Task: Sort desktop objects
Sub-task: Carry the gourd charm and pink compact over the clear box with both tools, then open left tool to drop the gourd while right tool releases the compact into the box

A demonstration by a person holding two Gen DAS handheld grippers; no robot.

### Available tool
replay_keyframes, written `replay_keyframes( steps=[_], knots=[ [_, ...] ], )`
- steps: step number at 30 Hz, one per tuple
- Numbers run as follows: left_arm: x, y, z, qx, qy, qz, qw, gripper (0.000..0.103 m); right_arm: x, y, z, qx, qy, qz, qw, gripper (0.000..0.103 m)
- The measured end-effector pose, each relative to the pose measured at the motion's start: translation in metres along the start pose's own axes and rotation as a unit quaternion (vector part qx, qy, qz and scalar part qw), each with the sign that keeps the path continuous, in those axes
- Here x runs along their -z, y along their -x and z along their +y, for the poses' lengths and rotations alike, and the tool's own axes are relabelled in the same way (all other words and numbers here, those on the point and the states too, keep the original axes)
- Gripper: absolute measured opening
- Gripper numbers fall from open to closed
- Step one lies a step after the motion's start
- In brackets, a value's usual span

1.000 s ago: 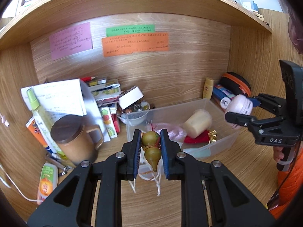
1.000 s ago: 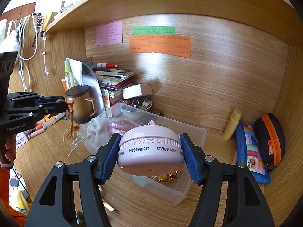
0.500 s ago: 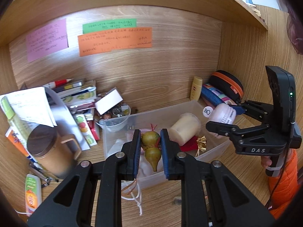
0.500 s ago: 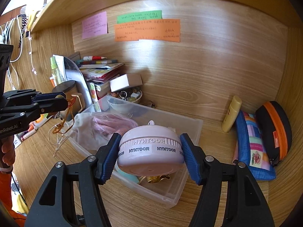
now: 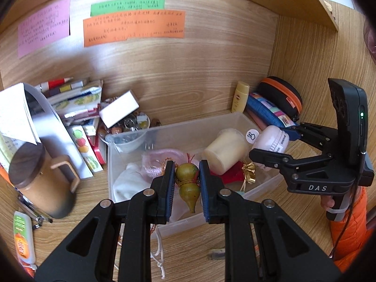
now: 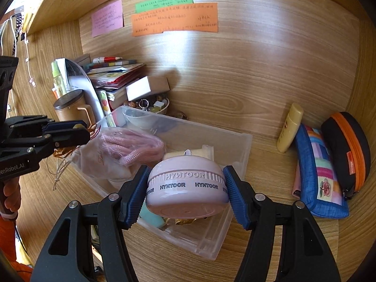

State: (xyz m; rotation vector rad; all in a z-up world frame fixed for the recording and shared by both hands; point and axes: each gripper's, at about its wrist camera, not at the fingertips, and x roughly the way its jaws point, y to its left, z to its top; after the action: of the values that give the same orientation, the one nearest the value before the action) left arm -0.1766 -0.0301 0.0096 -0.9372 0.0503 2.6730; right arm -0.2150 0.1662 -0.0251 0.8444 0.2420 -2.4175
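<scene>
Gourd (image 5: 188, 183) pinched in left claw (image 5: 187, 185), hanging over bin (image 5: 178, 129), cords trailing outside; right claw (image 6: 188, 188) clamps pink jar (image 6: 186, 189) above bin's near corner; both likely poised for dropping in, keeping table clutter together.

Across the left wrist view, the clear bin (image 5: 188, 129) now sits larger and lower in the frame, directly behind the gourd charm (image 5: 188, 183), where a second ago it lay further up. The brown mug (image 5: 40, 178) slides toward the left edge. The right gripper (image 5: 275, 145) with its pink jar (image 5: 272, 141) shifts from right of centre inward, over the bin's right end.
</scene>
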Motion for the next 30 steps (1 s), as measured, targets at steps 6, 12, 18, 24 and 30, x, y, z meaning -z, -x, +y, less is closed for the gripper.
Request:
replay_keyframes(
  steps=[6,12,18,24,30],
  knots=[
    [0.006,-0.009,-0.001,0.003,-0.001,0.013,0.9999,0.019,0.002,-0.01,0.001,-0.003,0.002,0.014,1.0,0.06],
    [0.01,-0.016,-0.001,0.01,-0.004,0.024,0.9997,0.019,0.005,-0.018,0.002,-0.003,0.008,0.03,1.0,0.06],
    [0.011,-0.024,-0.002,0.013,-0.004,0.033,0.9994,0.019,0.007,-0.025,0.003,-0.006,0.012,0.043,0.999,0.06],
    [0.011,-0.024,-0.003,0.01,-0.007,0.034,0.9993,0.019,0.01,-0.028,0.011,-0.002,0.024,0.047,0.999,0.06],
    [0.012,-0.023,-0.003,0.002,-0.004,0.037,0.9993,0.024,0.011,-0.024,0.016,-0.002,0.034,0.037,0.999,0.06]
  ],
)
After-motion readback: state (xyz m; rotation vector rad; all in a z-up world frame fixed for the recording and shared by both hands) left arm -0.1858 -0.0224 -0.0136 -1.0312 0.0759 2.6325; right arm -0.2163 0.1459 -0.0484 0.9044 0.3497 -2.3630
